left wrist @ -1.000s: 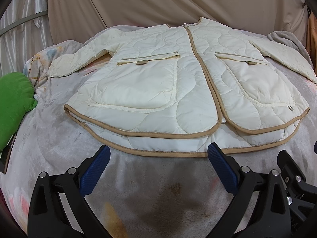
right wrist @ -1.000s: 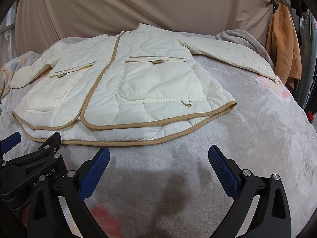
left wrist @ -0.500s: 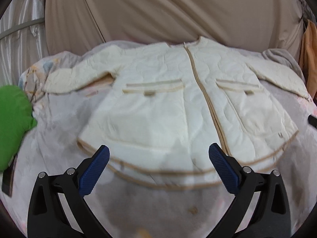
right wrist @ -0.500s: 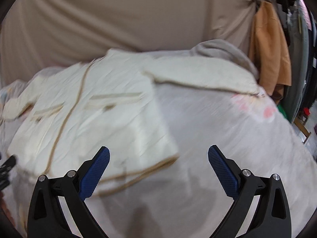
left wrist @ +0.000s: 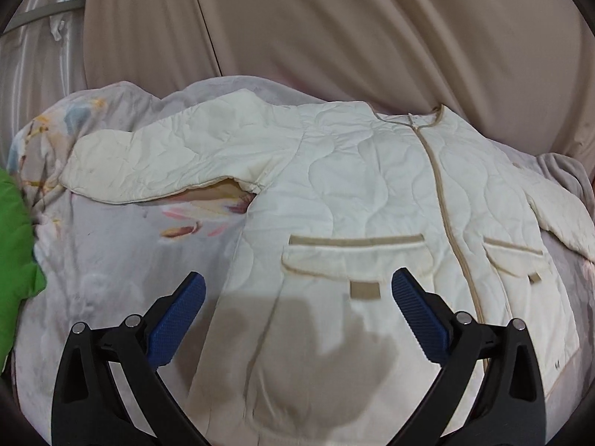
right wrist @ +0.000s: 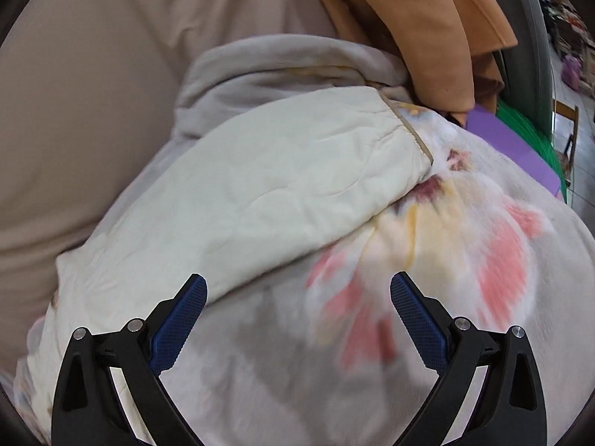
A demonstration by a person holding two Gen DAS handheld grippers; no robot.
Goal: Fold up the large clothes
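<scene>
A cream quilted jacket (left wrist: pixel 372 193) with tan trim lies face up and spread flat on a grey floral blanket (left wrist: pixel 122 260). Its one sleeve (left wrist: pixel 167 163) stretches out to the left. My left gripper (left wrist: pixel 297 297) is open and empty, hovering over the jacket's lower left front near a flap pocket (left wrist: pixel 357 256). In the right wrist view the other sleeve (right wrist: pixel 282 186) lies across the blanket (right wrist: pixel 446 260), its tan-edged cuff (right wrist: pixel 409 130) at the upper right. My right gripper (right wrist: pixel 297 297) is open and empty, just below that sleeve's lower edge.
A beige curtain (left wrist: pixel 334 29) hangs behind the bed. A green cushion (left wrist: pixel 15 260) sits at the left edge. An orange garment (right wrist: pixel 427 18) hangs at the right, with purple (right wrist: pixel 509 141) and green items beyond the bed's edge.
Both grippers have moved forward from the hem and apart: the left up over the jacket's left front, the right out toward the right sleeve. Both stay open.
</scene>
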